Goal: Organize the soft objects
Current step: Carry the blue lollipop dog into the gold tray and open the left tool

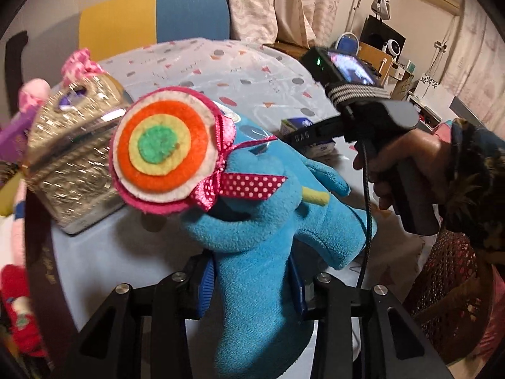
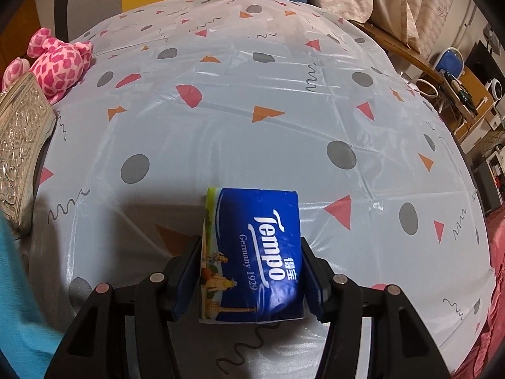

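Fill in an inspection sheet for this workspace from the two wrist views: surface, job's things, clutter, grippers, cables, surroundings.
Surface: round table under patterned tablecloth.
Job's things: blue plush toy carrying a felt lollipop; tissue pack; pink spotted plush at the far edge.
Clutter: silver embossed box.
Grippers: left gripper shut on the blue plush toy; right gripper shut on the tissue pack.
Cables: black cable hanging from the right gripper's handle.
Surroundings: yellow-and-blue chair, curtains, cluttered desk.

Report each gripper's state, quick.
Left gripper: shut on the blue plush toy.
Right gripper: shut on the tissue pack.
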The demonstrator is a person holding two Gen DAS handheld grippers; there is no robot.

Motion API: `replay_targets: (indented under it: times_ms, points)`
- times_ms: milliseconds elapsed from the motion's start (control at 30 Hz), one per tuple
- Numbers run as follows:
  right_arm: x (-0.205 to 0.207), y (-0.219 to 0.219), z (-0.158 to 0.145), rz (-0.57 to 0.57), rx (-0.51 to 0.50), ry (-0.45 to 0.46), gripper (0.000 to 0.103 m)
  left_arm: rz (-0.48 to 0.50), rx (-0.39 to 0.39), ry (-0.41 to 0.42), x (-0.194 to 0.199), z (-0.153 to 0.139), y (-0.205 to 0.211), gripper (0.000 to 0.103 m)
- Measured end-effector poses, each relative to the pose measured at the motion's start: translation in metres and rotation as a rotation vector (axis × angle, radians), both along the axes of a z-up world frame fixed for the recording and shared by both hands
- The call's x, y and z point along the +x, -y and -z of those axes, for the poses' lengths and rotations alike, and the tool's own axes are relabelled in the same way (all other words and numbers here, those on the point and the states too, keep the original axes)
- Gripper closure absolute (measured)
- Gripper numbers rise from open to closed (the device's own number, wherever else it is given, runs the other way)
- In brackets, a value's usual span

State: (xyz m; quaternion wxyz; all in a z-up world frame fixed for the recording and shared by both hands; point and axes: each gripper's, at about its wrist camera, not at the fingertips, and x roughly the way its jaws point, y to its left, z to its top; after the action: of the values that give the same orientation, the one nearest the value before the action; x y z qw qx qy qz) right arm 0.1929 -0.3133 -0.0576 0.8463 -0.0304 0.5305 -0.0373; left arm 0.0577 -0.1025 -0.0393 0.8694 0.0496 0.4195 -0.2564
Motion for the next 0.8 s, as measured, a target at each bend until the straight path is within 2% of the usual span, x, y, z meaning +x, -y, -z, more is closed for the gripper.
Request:
replay_targets:
  times_ms: [367, 567, 800]
  points:
    - [-0.001, -0.007, 0.000, -0.046, -0.046, 0.014, 0.050, -0.076, 0.006, 0.085, -0.019, -0.029, -0.026, 0.063]
    - [-0.003, -0.015, 0.000, -0.077, -0.102, 0.023, 0.051, -0.119, -0.025, 0.144, -0.022, -0.051, -0.041, 0.063]
    - [-0.003, -0.011, -0.001, -0.061, -0.065, 0.017, 0.051, -0.156, -0.049, 0.198, -0.036, -0.075, -0.058, 0.063]
